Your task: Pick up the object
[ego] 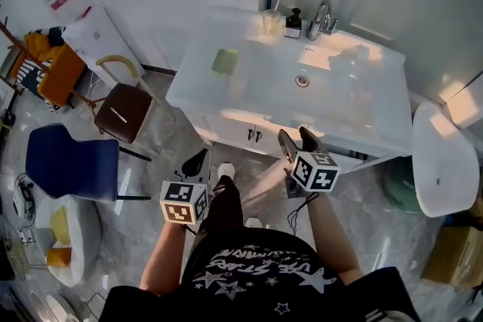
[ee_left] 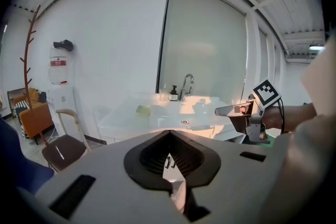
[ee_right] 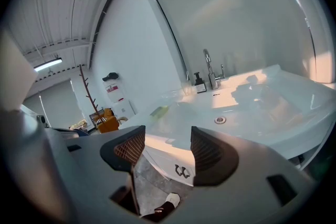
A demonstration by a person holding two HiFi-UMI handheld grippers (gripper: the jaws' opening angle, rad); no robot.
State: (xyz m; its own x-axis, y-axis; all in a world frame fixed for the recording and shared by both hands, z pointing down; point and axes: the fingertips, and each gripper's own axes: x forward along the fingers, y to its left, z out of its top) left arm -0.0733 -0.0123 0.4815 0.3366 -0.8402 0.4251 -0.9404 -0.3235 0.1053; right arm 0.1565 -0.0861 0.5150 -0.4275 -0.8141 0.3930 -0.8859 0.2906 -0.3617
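Note:
A small pale green block (ego: pixel 225 60) lies on the left part of the white sink counter (ego: pixel 226 98); it also shows as the green block (ee_left: pixel 143 109) and the green block (ee_right: pixel 159 110) in the gripper views. My left gripper (ego: pixel 198 162) is held low in front of the vanity, well short of the block, with its pads meeting at the tip (ee_left: pixel 169 134) and nothing between them. My right gripper (ego: pixel 298 141) hovers near the counter's front edge, below the drain (ego: pixel 303 81). Its jaws stand apart and empty (ee_right: pixel 168 147).
At the back of the counter stand a faucet (ego: pixel 321 17), a dark soap bottle (ego: pixel 293 23) and a glass cup (ego: pixel 270 20). A brown chair (ego: pixel 124 111) and a blue chair (ego: pixel 72 162) are on the left. A white round lid (ego: pixel 441 158) sits to the right.

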